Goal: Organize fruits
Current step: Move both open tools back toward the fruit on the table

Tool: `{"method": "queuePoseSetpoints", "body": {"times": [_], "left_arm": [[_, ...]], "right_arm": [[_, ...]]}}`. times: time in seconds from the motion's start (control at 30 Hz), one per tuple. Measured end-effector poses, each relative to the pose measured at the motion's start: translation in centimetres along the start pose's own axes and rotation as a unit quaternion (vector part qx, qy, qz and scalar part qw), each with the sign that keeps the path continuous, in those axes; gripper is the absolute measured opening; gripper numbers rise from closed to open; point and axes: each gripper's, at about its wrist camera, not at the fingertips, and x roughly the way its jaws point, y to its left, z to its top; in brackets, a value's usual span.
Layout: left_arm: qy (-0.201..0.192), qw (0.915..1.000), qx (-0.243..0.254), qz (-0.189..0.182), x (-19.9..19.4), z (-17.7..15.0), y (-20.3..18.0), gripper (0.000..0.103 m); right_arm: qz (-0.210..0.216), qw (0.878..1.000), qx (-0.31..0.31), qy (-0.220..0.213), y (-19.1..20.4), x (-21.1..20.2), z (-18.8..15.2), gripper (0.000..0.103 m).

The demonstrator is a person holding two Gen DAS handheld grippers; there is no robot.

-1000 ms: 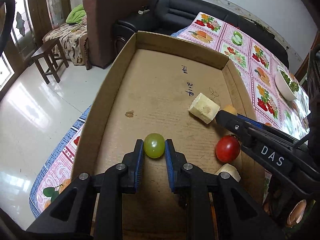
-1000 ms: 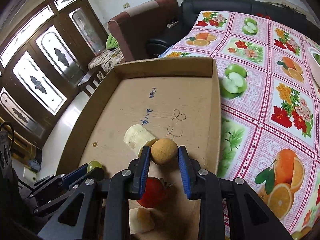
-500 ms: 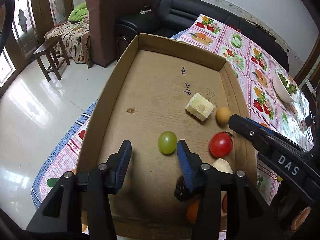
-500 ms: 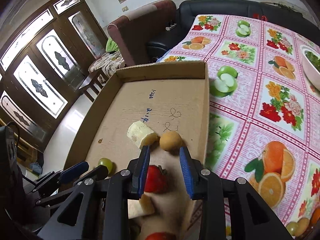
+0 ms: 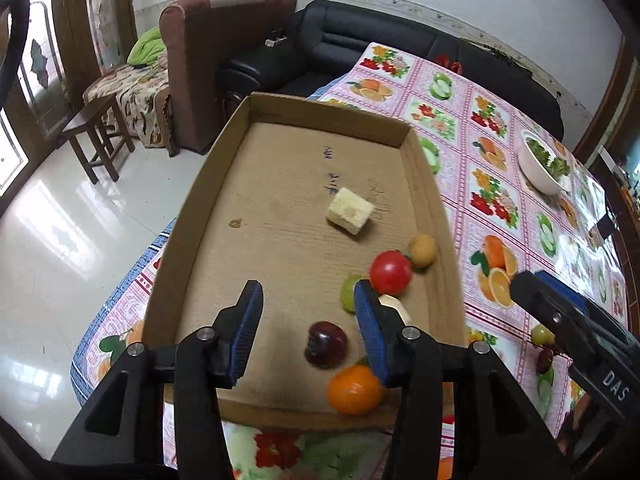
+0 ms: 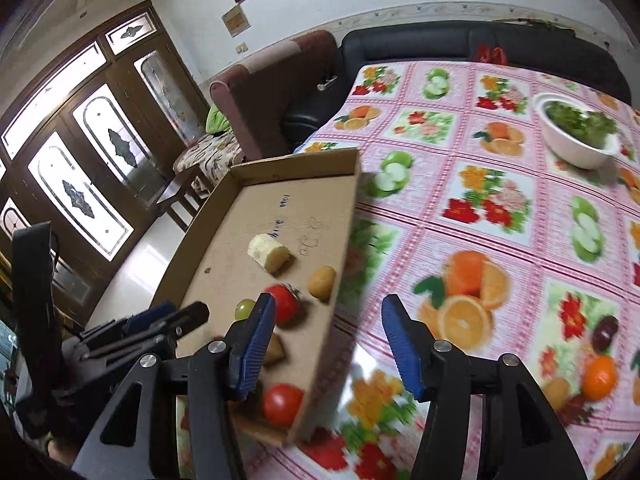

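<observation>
A cardboard tray [image 5: 224, 152] [image 6: 352, 168] lies on the table. In it are a banana piece [image 5: 350, 210] [image 6: 268, 254], a tan round fruit [image 5: 422, 250] [image 6: 322, 280], a red tomato [image 5: 390, 272] [image 6: 286, 306], a green grape [image 5: 349, 294] [image 6: 244, 308], a dark plum [image 5: 326, 344] and an orange [image 5: 354, 390]. My left gripper [image 5: 308, 328] is open and empty above the tray's near end. My right gripper [image 6: 326, 340] is open and empty over the tray's right edge. Loose fruits [image 6: 598, 376] lie on the cloth at right.
The table has a pink fruit-print cloth [image 6: 480, 200]. A white bowl of greens [image 6: 576, 136] [image 5: 542, 168] stands at the far right. A sofa, an armchair [image 5: 216, 60] and a wooden stool stand beyond the table on a glossy floor.
Both grippers let go and opened wide, then drew back from the tray. The green grape now lies beside the tomato. The tan fruit lies free by the tray's right wall.
</observation>
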Motion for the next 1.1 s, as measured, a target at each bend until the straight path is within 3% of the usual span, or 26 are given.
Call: {"method": "queuePoseSetpoints", "body": {"times": [0.1, 0.2, 0.5, 1.1], "left_arm": [[-0.015, 0.9998, 0.016, 0.007, -1.1, -0.4, -1.3, 0.046], [-0.028, 0.9991, 0.029, 0.012, -2.1, -0.8, -2.5, 0.053], [-0.042, 0.9971, 0.064, 0.001, -3.9, -2.0, -6.0, 0.054], [-0.008, 0.9928, 0.11, -0.047, -4.0, -4.6, -11.4, 0.053]], "right_arm": [[-0.005, 1.0, 0.011, -0.01, -1.3, -1.9, -0.9, 0.057], [-0.01, 0.999, 0.02, -0.025, -2.6, -4.0, -1.9, 0.057], [-0.039, 0.996, 0.059, -0.046, -7.1, -8.6, -5.0, 0.06], [-0.104, 0.983, 0.136, -0.067, -15.4, -13.2, -9.8, 0.06]]}}
